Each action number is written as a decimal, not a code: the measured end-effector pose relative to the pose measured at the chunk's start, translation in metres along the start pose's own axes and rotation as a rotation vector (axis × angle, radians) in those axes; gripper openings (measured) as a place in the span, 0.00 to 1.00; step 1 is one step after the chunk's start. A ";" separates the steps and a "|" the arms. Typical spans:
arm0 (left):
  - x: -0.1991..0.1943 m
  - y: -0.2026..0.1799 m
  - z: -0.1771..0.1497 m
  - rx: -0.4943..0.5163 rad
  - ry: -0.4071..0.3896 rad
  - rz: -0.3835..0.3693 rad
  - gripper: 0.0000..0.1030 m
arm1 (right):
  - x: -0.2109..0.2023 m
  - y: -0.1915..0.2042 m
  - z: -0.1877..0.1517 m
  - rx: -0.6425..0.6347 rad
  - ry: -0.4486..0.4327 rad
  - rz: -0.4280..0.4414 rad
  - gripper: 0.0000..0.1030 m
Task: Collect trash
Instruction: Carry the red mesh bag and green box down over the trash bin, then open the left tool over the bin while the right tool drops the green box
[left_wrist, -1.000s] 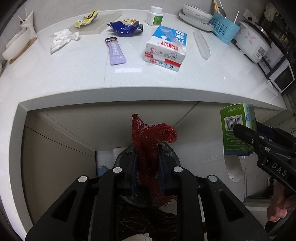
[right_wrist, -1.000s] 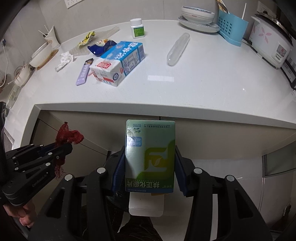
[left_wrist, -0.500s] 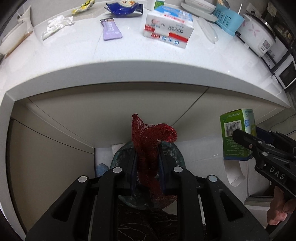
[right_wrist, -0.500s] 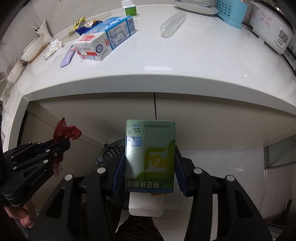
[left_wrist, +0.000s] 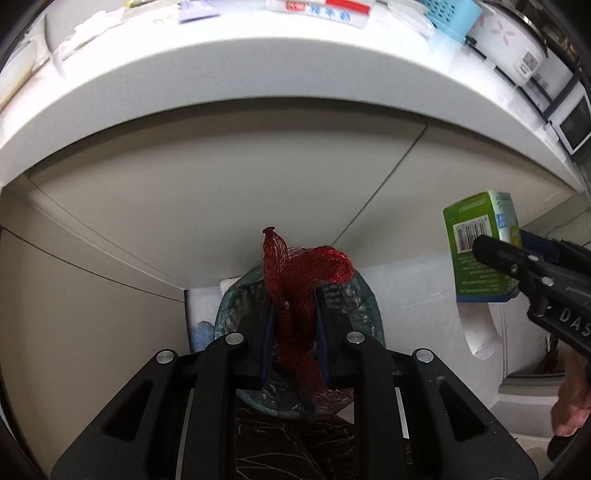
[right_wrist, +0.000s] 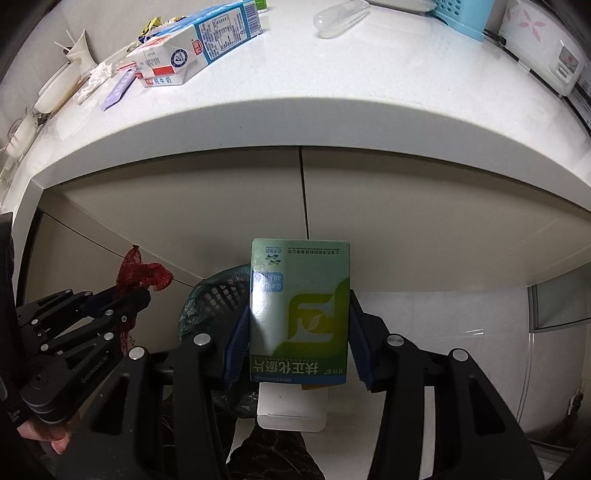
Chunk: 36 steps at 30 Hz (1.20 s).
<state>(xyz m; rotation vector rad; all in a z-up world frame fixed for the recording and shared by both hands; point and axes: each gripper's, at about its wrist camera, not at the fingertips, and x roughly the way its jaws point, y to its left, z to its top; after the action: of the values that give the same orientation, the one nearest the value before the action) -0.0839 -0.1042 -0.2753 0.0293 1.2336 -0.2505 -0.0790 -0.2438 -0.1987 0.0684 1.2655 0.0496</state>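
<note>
A: What is the biggest thing here?

B: The white countertop (right_wrist: 369, 122). Near its left edge lie a milk carton (right_wrist: 199, 40), a purple sachet (right_wrist: 118, 88) and a crumpled tissue (right_wrist: 94, 77), none of them picked up. Below its front edge, on the floor, stands a bin (left_wrist: 354, 295) lined with a dark bag.

A: And the tools?

B: The right gripper (right_wrist: 299, 325) is clenched on a green medicine box (right_wrist: 299, 314), gripped across its two long sides, held in front of the cabinet doors and just above the bin. The left gripper (left_wrist: 293, 321) is clamped on a red mesh net (left_wrist: 299, 269), directly over the bin's mouth.

A: How will they handle?

B: The box looks light and stiff, though probably empty card, so a hard squeeze could crush it; the grip on the sides seems right. The net is soft, limp and snaggy. I judge it may cling to the pads when let go, so opening wide is wise.
</note>
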 end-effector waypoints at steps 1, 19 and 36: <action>0.002 -0.001 -0.001 0.006 0.001 0.001 0.18 | 0.001 0.000 -0.001 0.001 0.001 0.000 0.44; 0.014 -0.016 -0.008 0.087 0.039 -0.036 0.33 | 0.007 -0.004 -0.006 0.026 0.024 -0.017 0.45; 0.011 -0.026 -0.003 0.074 0.029 -0.070 0.81 | 0.022 -0.012 -0.009 0.057 0.055 -0.022 0.45</action>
<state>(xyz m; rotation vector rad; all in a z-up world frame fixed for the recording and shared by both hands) -0.0883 -0.1306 -0.2832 0.0540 1.2552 -0.3580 -0.0811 -0.2534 -0.2237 0.1030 1.3222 -0.0041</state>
